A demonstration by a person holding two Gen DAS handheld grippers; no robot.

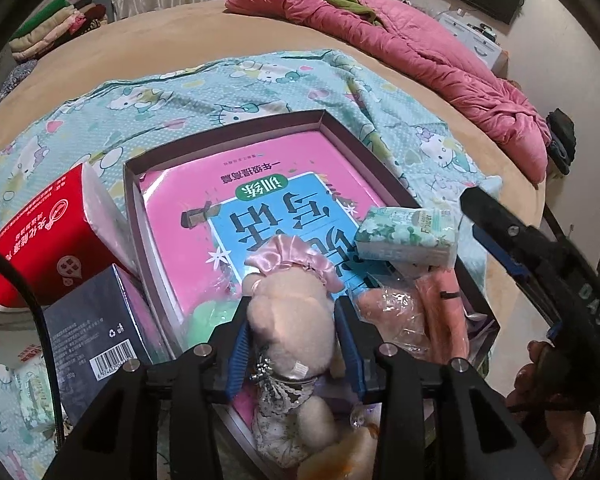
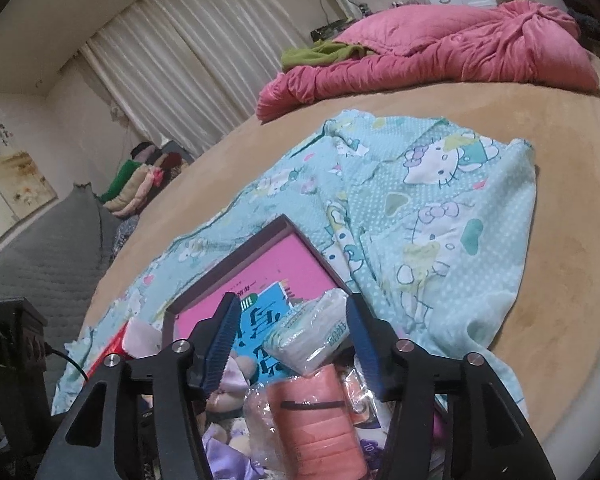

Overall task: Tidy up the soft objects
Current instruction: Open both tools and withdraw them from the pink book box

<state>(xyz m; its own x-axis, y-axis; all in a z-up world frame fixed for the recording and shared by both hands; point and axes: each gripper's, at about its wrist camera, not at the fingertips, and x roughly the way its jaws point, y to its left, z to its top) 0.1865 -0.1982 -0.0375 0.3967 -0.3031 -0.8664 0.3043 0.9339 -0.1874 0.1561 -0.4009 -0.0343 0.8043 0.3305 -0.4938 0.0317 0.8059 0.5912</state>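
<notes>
My left gripper (image 1: 294, 330) is shut on a pale pink plush doll (image 1: 290, 320) with a satin bonnet, held over the near end of a shallow purple-rimmed box (image 1: 132, 200) lined with a pink and blue book (image 1: 260, 200). A green-white tissue pack (image 1: 410, 234) rests on the box's right rim, beside a rolled pink cloth in plastic (image 1: 440, 312). My right gripper (image 2: 292, 344) is open above the box, its blue pads either side of the tissue pack (image 2: 312, 334) without touching it; the pink roll (image 2: 316, 420) lies below.
A red tissue box (image 1: 48, 244) and a dark blue carton (image 1: 96, 328) stand left of the box. All sits on a Hello Kitty sheet (image 2: 440, 200) on a tan bed. A pink quilt (image 2: 440, 52) is at the far side; folded clothes (image 2: 140, 180) far left.
</notes>
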